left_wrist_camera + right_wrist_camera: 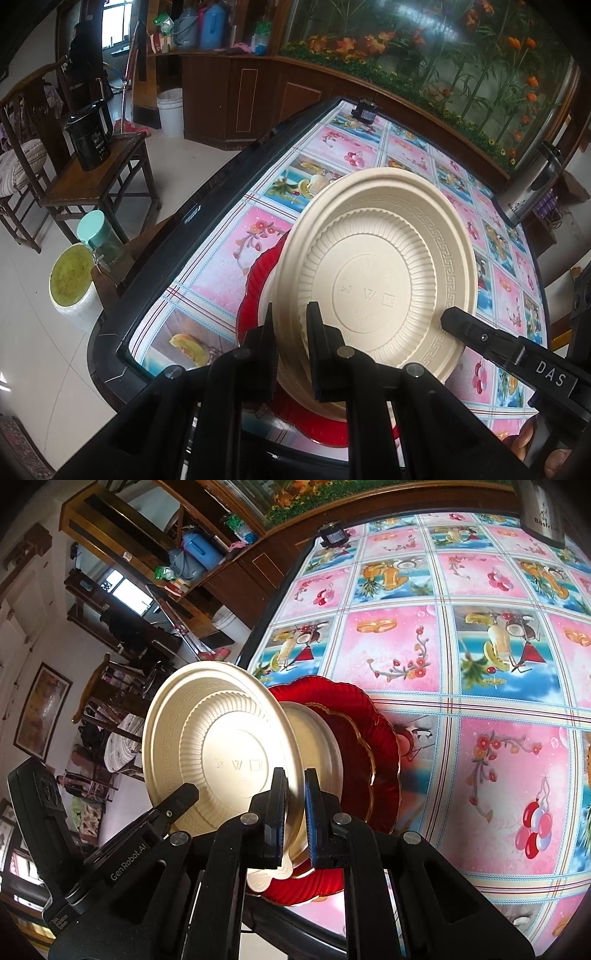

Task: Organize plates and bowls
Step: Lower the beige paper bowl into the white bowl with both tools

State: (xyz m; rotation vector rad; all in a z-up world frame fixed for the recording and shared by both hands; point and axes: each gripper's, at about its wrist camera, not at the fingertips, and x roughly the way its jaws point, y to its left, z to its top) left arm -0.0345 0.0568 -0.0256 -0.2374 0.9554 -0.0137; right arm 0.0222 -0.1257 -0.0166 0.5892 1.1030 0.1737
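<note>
Patterned oilcloth in pink and blue squares is covering the table (480,738), and near its front edge a red plate (373,753) is lying flat with a cream bowl (317,738) sitting on it. Just above that bowl, a cream plate (373,269) is hanging tilted, its ribbed underside facing the cameras, so its flat face is leaning toward the red plate instead of lying level. Both tools are gripping it by the rim: the left gripper (291,332) is clamped on the near edge, one finger on each face, while the right gripper (293,805) is pinching the rim from the other side, its jaws nearly together with only the thin edge between them. Seen from the left wrist, the right gripper's tip is reaching in from the right of the cream plate. Judging by this, the stack under the cream plate is lying straight below and slightly beyond both tools, equally near to each hand, so the coming move is probably turning on levelling the tilted plate over the red plate before lowering it.
</note>
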